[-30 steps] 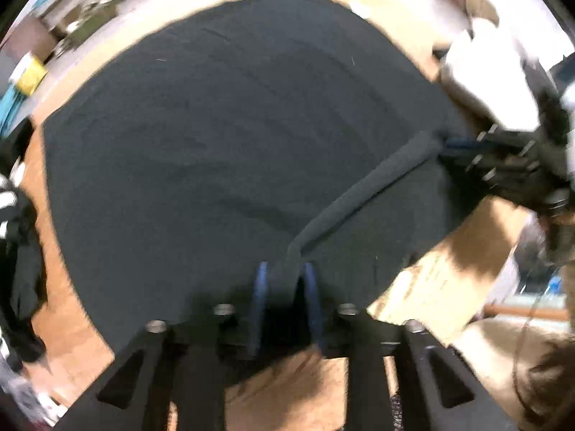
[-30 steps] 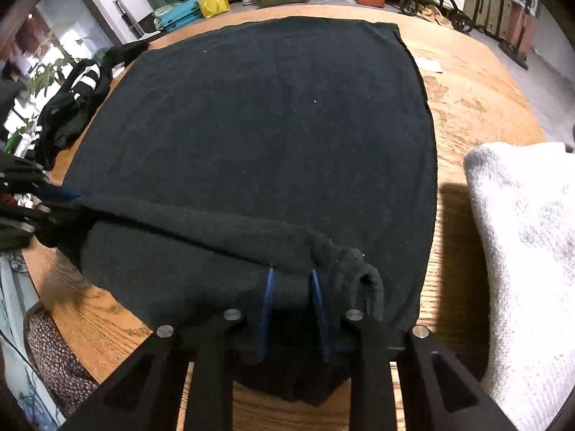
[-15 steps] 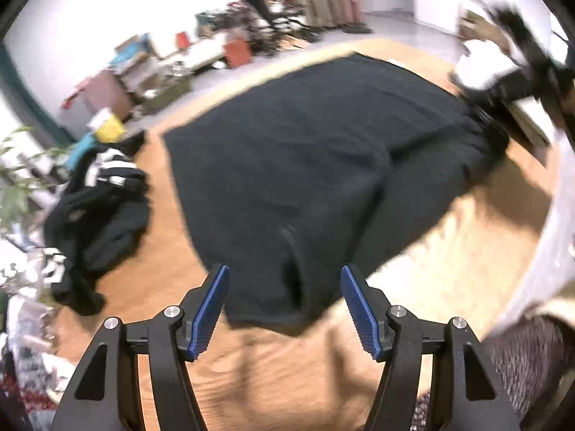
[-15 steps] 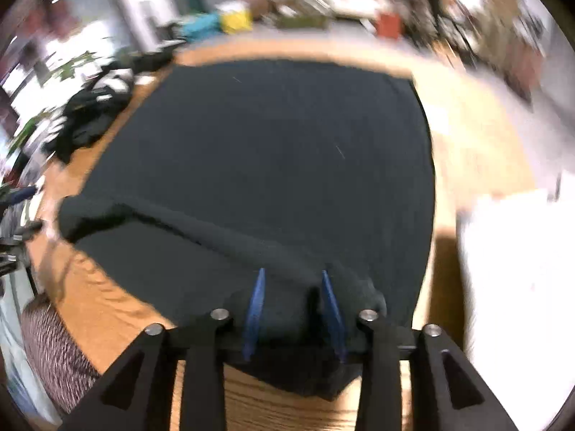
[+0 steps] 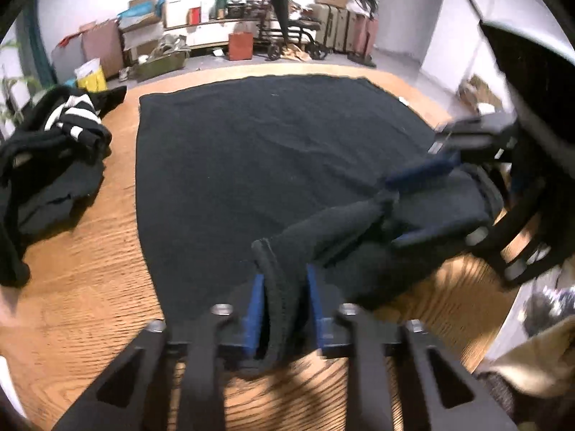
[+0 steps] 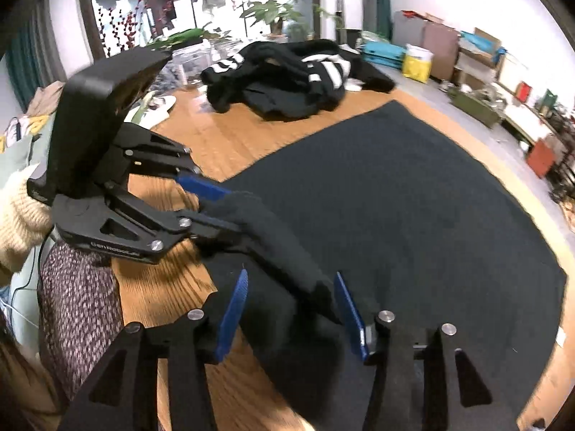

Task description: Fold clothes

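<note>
A large black cloth (image 5: 269,151) lies spread on the round wooden table (image 5: 82,280). Its near edge is gathered into a raised strip (image 5: 341,222) running between my two grippers. My left gripper (image 5: 284,287) is closing, and its blue pads press on the strip's thick hem. The right wrist view shows that left gripper (image 6: 233,212) clamped on the strip's (image 6: 280,244) far end. My right gripper (image 6: 291,305) is opening: the strip's tip lies loose between its wide-set pads. From the left wrist it appears at the right (image 5: 391,212), jaws apart around the bunched cloth.
A pile of black and white-striped clothes (image 5: 61,151) lies on the table's left side, also seen at the far edge (image 6: 287,79). A person's patterned clothing (image 6: 79,294) and cream sleeve (image 6: 18,222) are at the near table edge. Boxes and bags stand on the floor beyond.
The left gripper, open and empty half a second ago, has shut on the cloth's hem. The right gripper has rolled, swung towards the left one and spread its jaws off the cloth.
</note>
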### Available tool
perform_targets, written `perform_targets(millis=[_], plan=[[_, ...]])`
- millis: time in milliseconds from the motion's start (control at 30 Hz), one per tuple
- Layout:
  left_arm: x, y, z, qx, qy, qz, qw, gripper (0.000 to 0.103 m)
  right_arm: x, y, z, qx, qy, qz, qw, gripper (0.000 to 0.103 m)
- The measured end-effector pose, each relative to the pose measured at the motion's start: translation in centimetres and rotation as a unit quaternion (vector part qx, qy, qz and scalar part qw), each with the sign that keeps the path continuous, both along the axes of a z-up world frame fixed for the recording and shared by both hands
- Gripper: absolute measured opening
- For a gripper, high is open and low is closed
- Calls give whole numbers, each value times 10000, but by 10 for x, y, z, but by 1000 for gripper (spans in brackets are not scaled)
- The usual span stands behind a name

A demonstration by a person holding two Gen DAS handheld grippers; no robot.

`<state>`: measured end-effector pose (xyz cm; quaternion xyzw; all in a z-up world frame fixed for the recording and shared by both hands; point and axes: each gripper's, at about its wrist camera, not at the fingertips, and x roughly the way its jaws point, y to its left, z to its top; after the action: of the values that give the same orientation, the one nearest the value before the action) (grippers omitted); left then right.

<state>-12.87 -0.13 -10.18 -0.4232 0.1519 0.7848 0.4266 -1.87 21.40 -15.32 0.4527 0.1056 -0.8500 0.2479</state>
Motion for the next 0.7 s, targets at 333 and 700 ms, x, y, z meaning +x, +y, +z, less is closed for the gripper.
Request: perform_targets(millis=[333, 700], plan=[[-9, 31, -24, -901, -53, 438, 9950, 17, -44, 35, -33, -470, -461, -1148, 9912, 35], [15, 0, 33, -657, 918, 1591, 9808, 58, 105, 197, 0, -955, -116, -3994, 9117, 29]])
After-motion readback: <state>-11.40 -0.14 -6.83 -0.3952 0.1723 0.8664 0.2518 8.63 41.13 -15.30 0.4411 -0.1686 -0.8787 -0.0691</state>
